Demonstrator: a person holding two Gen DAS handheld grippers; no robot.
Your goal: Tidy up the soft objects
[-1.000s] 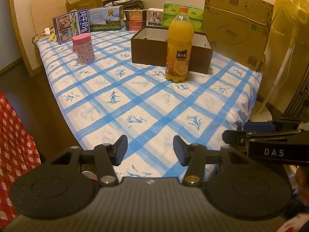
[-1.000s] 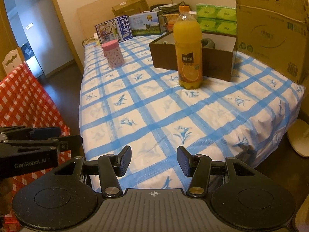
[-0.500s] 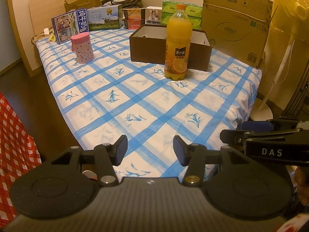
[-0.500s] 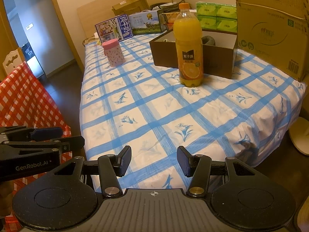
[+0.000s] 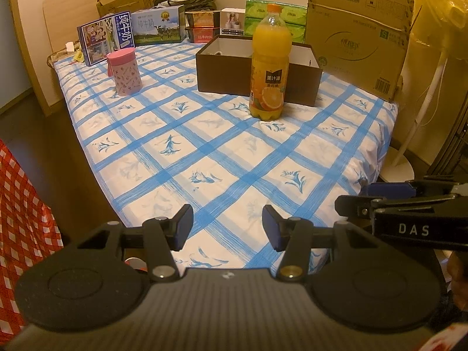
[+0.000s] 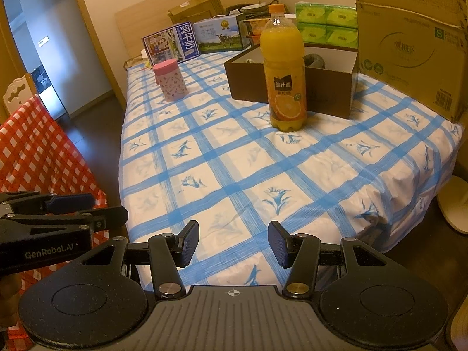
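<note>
A brown open box (image 5: 257, 70) (image 6: 292, 87) stands on the blue-checked bed (image 5: 222, 146) (image 6: 248, 175), with a rolled grey soft item (image 6: 314, 61) inside its far side. An orange juice bottle (image 5: 270, 64) (image 6: 285, 70) stands in front of the box. A pink cup (image 5: 124, 73) (image 6: 171, 80) stands to the left. My left gripper (image 5: 227, 226) is open and empty over the bed's near edge. My right gripper (image 6: 233, 244) is open and empty beside it, also over the near edge.
Milk cartons (image 5: 106, 41), green tissue packs (image 6: 327, 26) and a large cardboard box (image 5: 359, 35) line the far and right side of the bed. A red checked cloth (image 6: 38, 146) hangs at left. A fan stand (image 5: 409, 146) is at the right.
Both grippers have drawn back a little from the bed, so the bottle and box look slightly farther away. Both stay open and empty.
</note>
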